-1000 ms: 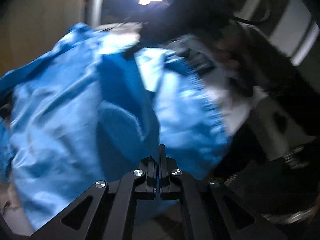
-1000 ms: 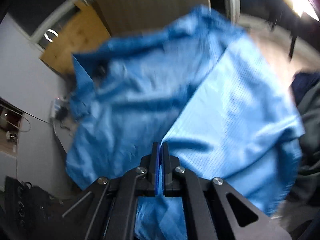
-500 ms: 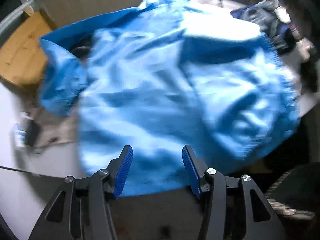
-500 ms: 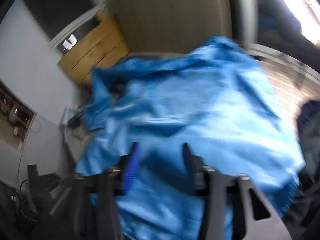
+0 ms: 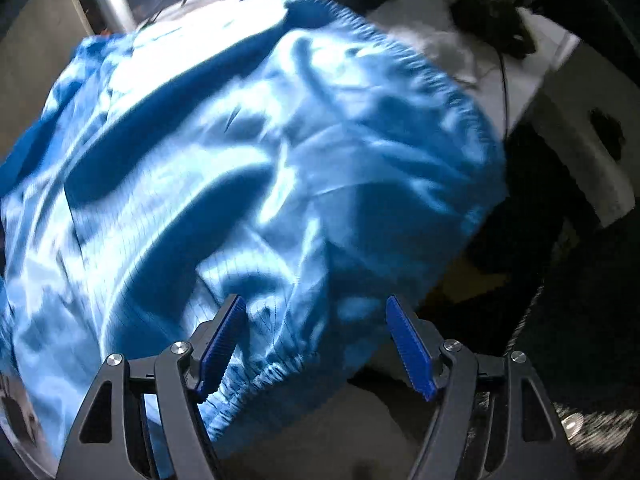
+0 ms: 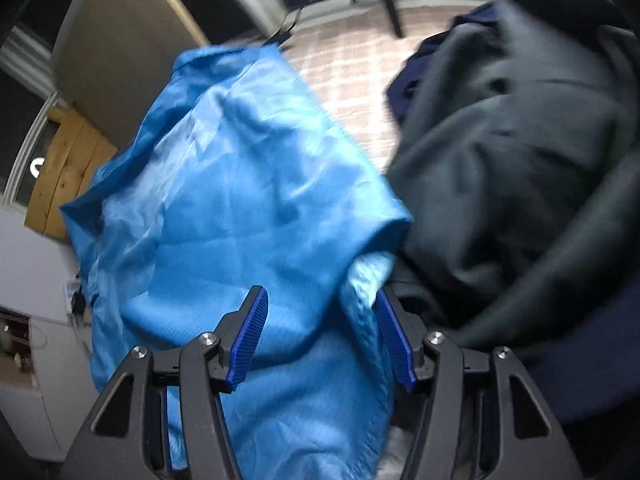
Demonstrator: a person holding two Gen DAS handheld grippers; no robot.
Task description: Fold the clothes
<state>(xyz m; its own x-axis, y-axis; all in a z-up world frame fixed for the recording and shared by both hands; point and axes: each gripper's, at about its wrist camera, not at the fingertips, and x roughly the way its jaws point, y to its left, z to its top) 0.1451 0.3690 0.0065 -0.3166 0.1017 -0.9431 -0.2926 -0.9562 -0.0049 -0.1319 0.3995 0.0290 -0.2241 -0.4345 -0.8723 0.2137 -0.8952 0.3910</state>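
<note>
A shiny blue garment [image 5: 248, 168] with a gathered elastic hem lies rumpled below me and fills most of the left wrist view. My left gripper [image 5: 316, 340] hangs over its hem edge, jaws still opening, the fabric beneath them untouched by the blue pads [image 5: 222, 340]. In the right wrist view the same blue garment [image 6: 240, 208] lies spread out with one corner folded over. My right gripper [image 6: 320, 336] is open above that corner; cloth lies between the fingers without being pinched.
A heap of dark grey clothing [image 6: 520, 152] lies right of the blue garment, with a navy piece [image 6: 424, 76] behind it. A checked surface [image 6: 352, 68] shows beyond. A white box [image 5: 588, 152] and dark clothes [image 5: 488, 12] sit at the right in the left wrist view.
Both grippers were shut on the blue garment a second ago. They have opened and let it go, and the garment has dropped flat while both hands moved down over it.
</note>
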